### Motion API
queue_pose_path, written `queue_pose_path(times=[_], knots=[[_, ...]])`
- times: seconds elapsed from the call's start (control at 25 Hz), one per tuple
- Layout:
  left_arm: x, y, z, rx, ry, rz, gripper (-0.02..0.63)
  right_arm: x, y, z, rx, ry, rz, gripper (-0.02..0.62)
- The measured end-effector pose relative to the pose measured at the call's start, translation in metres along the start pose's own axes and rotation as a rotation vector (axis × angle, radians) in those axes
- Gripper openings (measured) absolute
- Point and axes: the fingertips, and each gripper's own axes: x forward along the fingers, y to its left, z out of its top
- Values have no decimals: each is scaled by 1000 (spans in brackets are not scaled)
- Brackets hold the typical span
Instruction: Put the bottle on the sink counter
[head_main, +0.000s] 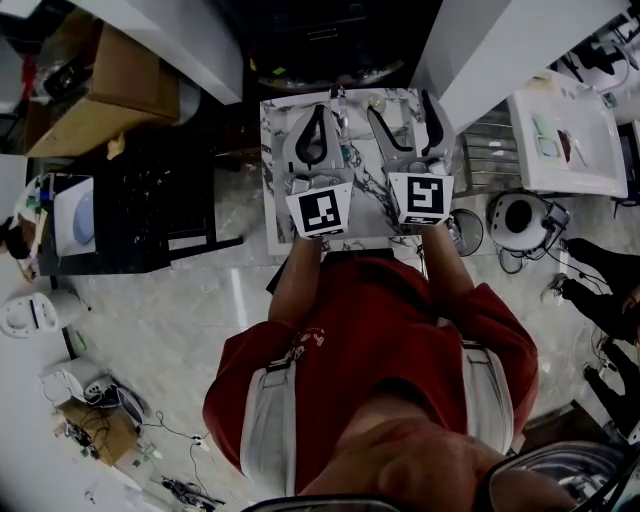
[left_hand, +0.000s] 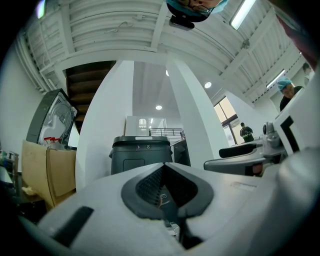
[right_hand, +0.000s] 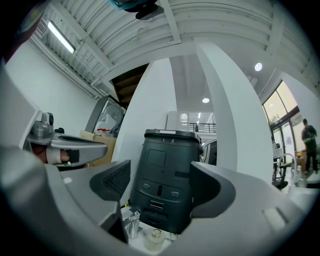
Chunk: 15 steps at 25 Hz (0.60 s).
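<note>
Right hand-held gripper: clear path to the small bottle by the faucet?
Probably yes. The right hand-held gripper has open, empty jaws, and the bottle stands uncovered just below them. The faucet close beside it may crowd one jaw.

Dark grey machine stands upright before a white column. Cardboard box sits at left, near a black rack. Round white appliance sits at right.

Red short-sleeved shirt, pale straps, perhaps overalls
</note>
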Motion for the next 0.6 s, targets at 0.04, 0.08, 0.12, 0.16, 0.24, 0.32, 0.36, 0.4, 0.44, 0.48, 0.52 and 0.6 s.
queue_pose_path(times=[0.04, 0.08, 0.12, 0.16, 0.24, 0.32, 0.36, 0.4, 0.44, 0.48, 0.52, 0.6], knots=[[1, 0, 2, -13, -14, 3, -6, 0, 0, 0, 0, 3, 1, 368], [1, 0, 3, -21, -20, 4, -6, 1, 0, -1, 0, 5, 1, 365], [1, -1, 2, -21, -17, 2, -6, 1, 0, -1, 1, 6, 1, 362], [1, -1, 1, -19, -12, -1, -6, 1, 1, -1, 2, 6, 1, 357], [2, -1, 2, -27, -18, 2, -6, 2, 1, -2, 0, 10, 2, 341], [3, -1, 3, -31, -22, 3, -6, 3, 1, -4, -1, 15, 2, 326], [3, -2, 2, -30, -21, 2, -6, 4, 1, -5, 0, 18, 2, 312], [3, -2, 2, -30, -19, 2, -6, 4, 1, -6, 1, 20, 4, 305], [3, -2, 1, -30, -18, 2, -6, 5, 2, -6, 1, 21, 7, 295], [4, -1, 1, -30, -17, 2, -6, 5, 2, -7, 1, 22, 9, 285], [4, -1, 1, -31, -17, 2, -6, 6, 3, -6, -1, 21, 8, 275], [4, -1, 1, -30, -19, 1, -6, 5, 0, -4, -3, 9, -10, 240]])
